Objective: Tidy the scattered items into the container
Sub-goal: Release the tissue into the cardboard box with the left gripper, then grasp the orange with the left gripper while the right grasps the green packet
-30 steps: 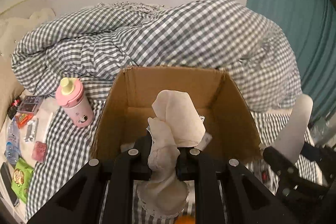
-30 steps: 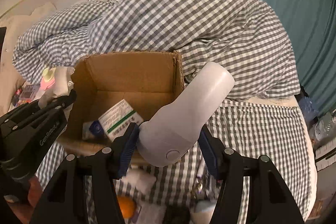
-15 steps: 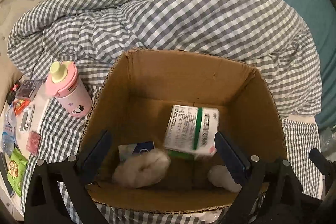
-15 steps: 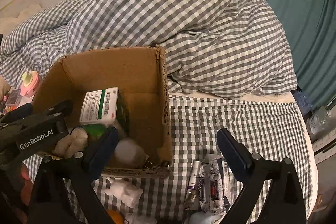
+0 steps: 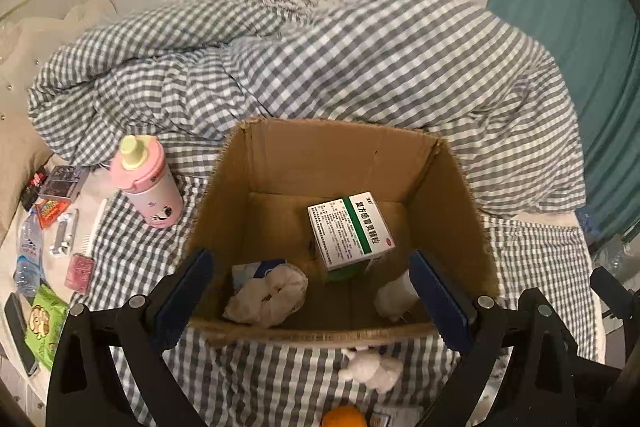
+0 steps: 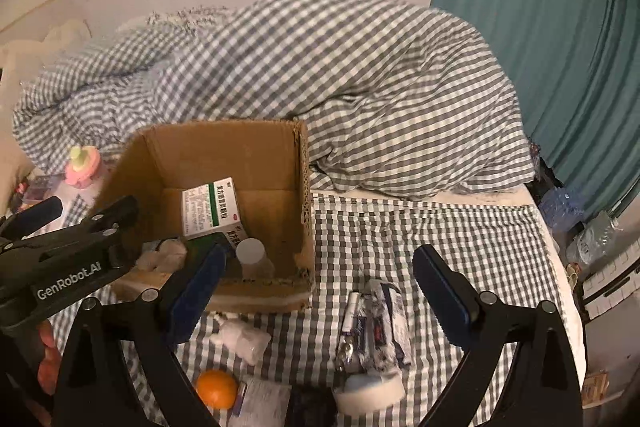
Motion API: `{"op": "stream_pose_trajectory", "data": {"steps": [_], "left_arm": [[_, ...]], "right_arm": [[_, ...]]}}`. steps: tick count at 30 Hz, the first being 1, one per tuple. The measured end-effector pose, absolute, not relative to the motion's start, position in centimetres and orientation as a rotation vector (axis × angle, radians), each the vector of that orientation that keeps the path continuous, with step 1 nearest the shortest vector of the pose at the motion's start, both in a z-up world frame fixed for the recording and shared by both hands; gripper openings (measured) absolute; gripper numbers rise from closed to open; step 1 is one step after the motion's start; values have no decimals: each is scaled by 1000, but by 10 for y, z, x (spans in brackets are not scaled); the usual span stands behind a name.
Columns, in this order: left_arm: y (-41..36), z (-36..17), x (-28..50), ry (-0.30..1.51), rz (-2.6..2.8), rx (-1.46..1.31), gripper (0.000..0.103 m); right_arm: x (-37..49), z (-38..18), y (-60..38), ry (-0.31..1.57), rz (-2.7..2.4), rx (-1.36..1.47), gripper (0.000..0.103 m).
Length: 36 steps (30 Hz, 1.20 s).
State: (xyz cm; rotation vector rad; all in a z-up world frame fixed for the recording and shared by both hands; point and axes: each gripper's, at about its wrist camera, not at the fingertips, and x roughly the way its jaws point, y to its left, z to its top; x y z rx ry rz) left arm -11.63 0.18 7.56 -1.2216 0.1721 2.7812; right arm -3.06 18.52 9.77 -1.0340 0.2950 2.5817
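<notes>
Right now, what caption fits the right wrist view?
Open right gripper hovers over battery packs beside the cardboard box.

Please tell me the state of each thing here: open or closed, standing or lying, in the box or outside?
Box: open, upright.
Medicine carton: in box, tilted.
White bottle: in box.
Cloth: in box, crumpled.
Pink bottle: outside, upright, capped.
Orange: outside.
Left tongs: open, empty.
Right tongs: open, empty.

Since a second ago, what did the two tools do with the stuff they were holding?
Both let go. The left tool dropped its crumpled white cloth into the brown cardboard box; the right tool dropped its white plastic bottle there too. Both tools' jaws have just been opening and now stand wide with nothing between them. The pink cup and orange fruit stayed put.
</notes>
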Motion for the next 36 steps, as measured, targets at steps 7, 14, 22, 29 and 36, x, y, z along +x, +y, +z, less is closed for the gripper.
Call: {"op": "stream_pose_trajectory", "data": {"steps": [7, 14, 22, 29, 36], "left_arm": [[-12, 103, -54, 260, 2790, -1108, 103], [-27, 66, -2, 314, 2710, -1145, 103], [-30, -29, 18, 369, 2661, -1289, 103], [-40, -81, 2, 360, 2617, -1396, 103], [-27, -105, -13, 289, 2525, -1415, 103]], "right_arm": [[40, 117, 184, 312, 2590, -982, 95], [116, 84, 185, 416, 2612, -1036, 95], [152, -4, 175, 468, 2557, -1259, 95], [131, -51, 165, 437, 2537, -1387, 95], [106, -85, 144, 362, 2588, -1522, 95]]}}
